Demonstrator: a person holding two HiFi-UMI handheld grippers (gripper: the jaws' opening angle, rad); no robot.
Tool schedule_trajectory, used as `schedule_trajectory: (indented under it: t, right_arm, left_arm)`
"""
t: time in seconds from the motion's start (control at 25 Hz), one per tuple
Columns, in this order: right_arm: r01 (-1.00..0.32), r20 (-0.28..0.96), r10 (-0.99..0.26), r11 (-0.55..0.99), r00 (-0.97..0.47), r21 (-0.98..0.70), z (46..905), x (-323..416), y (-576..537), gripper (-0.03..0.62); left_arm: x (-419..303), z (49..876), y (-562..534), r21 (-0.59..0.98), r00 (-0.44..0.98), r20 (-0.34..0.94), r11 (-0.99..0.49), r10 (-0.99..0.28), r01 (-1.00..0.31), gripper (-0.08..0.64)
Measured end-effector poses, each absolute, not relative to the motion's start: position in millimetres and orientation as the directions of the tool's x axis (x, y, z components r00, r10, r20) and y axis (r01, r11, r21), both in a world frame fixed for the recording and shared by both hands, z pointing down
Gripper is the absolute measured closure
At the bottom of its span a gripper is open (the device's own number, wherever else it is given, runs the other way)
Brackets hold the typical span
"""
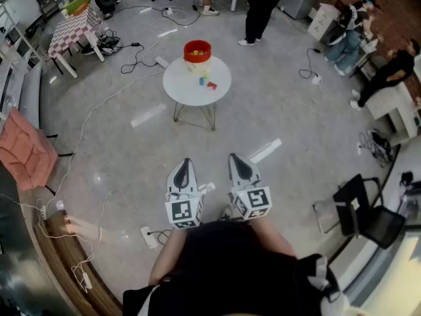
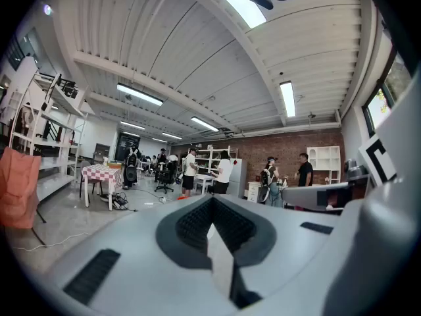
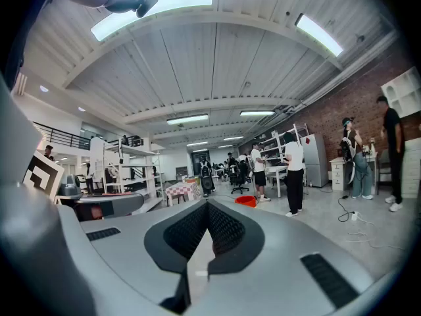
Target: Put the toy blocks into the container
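Note:
A round white table (image 1: 181,87) stands in the middle of the floor, well ahead of me. On its far edge sits a red container (image 1: 197,50), and a few small coloured toy blocks (image 1: 206,82) lie on the tabletop beside it. My left gripper (image 1: 185,163) and right gripper (image 1: 237,158) are held side by side close to my body, far short of the table. Each has its jaws shut with nothing between them. The left gripper view shows the left gripper (image 2: 210,206) pointing level into the room. The right gripper (image 3: 206,208) points toward the red container (image 3: 247,201).
Cables (image 1: 141,61) trail across the floor around the table. A checkered table (image 1: 75,26) stands far left, a black chair (image 1: 362,209) at right, an orange cloth (image 1: 23,151) at left. A person (image 1: 262,8) stands behind the round table, with more seated far right.

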State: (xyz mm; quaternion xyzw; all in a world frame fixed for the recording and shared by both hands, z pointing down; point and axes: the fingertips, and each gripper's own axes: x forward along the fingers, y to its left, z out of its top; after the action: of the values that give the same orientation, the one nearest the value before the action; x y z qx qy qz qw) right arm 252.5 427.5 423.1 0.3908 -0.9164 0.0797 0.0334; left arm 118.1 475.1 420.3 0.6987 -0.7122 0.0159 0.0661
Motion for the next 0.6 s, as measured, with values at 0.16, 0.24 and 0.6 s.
schedule_trajectory:
  t: [0.16,0.24,0.6]
  right_arm:
    - [-0.723,0.123,-0.713,0.680,-0.691,-0.123,423,256,426,0.609]
    - [-0.727,0.109,-0.719,0.674,-0.687,-0.134,420,260,425,0.609]
    - [-0.720,0.101,-0.713,0.684,-0.693,-0.114,417,265,426,0.607]
  left_arm:
    - [122,417,473,0.079,-0.014,0.111,0.023,-0.994,-0.997,0.566]
    - [125,415,473,0.080,-0.011,0.108,0.020,-0.994,-0.997,0.566]
    - [136,416,475,0.059,-0.006,0.111,0.012,-0.994,-0.998,0.566]
